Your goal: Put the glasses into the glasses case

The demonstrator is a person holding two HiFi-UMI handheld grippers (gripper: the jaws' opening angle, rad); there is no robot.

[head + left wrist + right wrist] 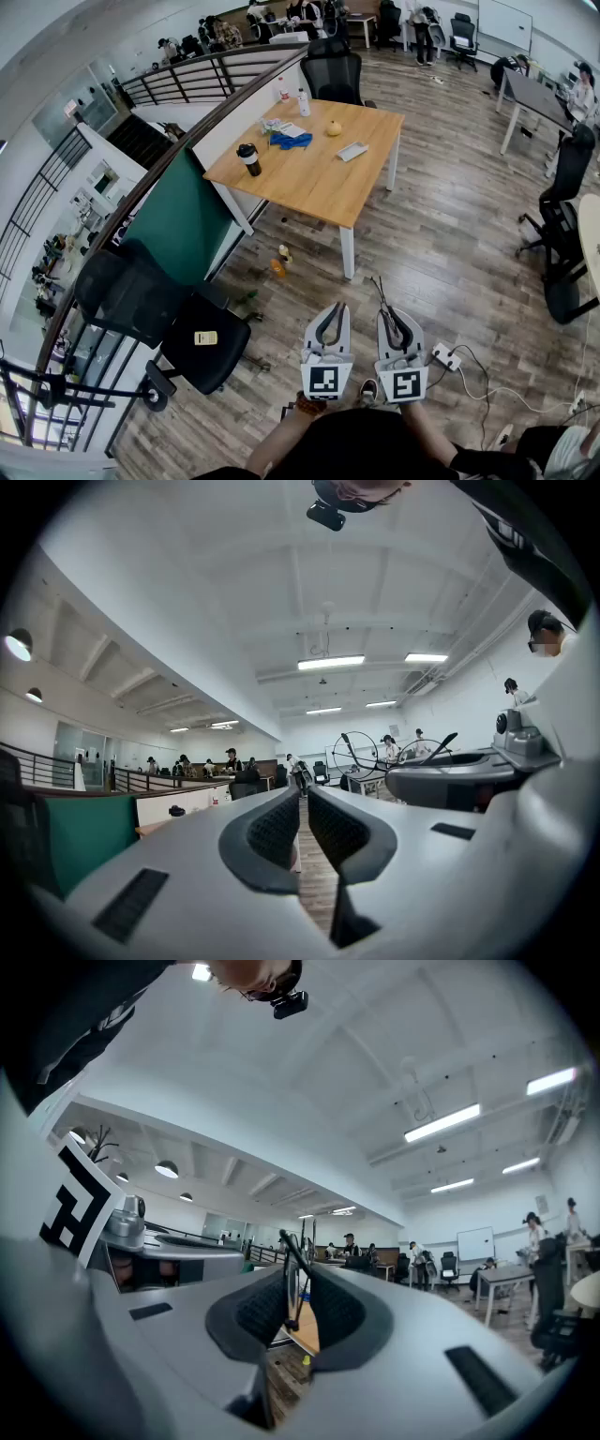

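Observation:
My right gripper is shut on the thin black-framed glasses; their frame stands upright between its pads. In the left gripper view the glasses show with round lenses at the right gripper's tip. My left gripper is beside it, jaws together with nothing between them. Both are held level over the wooden floor, well short of the wooden table. A flat pale case-like object lies on the table's far right part.
On the table are a dark cup, a blue cloth and a yellow object. A black office chair stands at the left, a power strip with cables on the floor at right. Small items lie by the table leg.

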